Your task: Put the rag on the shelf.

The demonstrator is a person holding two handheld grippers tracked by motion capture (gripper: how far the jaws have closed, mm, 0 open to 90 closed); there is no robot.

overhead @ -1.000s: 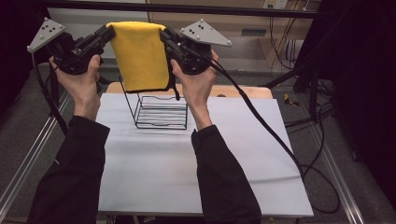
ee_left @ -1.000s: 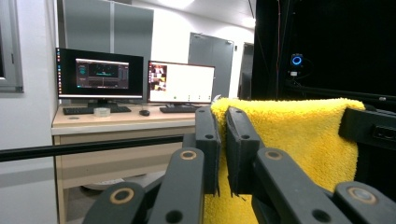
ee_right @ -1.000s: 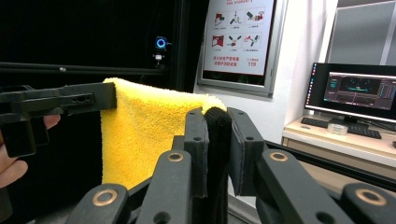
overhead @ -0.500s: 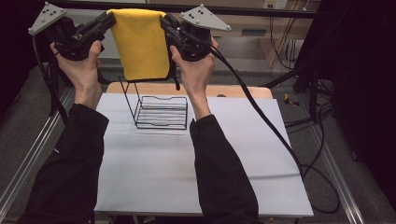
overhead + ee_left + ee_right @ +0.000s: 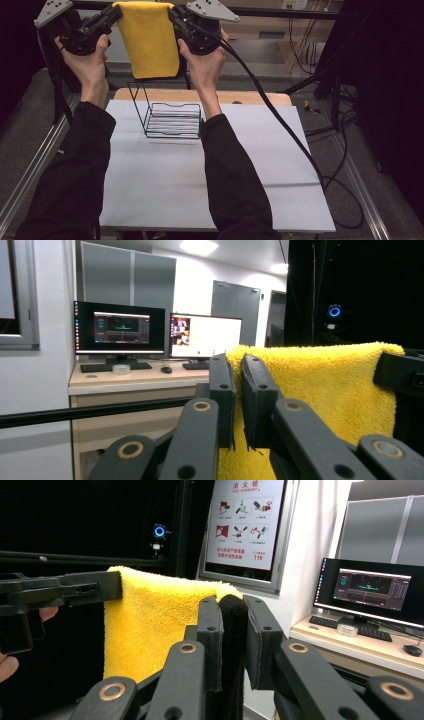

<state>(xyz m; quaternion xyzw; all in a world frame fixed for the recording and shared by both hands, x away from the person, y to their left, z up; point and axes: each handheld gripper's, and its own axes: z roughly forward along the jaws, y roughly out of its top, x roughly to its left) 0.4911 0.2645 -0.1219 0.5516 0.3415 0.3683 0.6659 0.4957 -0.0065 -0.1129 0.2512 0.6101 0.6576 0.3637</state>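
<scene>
White table (image 5: 150, 190); wire rack (image 5: 172, 120) (below yellow towel (image 5: 150, 42))

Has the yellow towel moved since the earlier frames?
Yes. The yellow towel, held between both grippers, has risen: its lower edge now hangs clearly above the wire rack, which has stayed put.

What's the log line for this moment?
left gripper: shut on yellow towel | right gripper: shut on yellow towel | towel: held above wire rack

Desk (image 5: 125, 382) w/ monitors (image 5: 119, 328); ceiling lights (image 5: 199, 246)
</scene>
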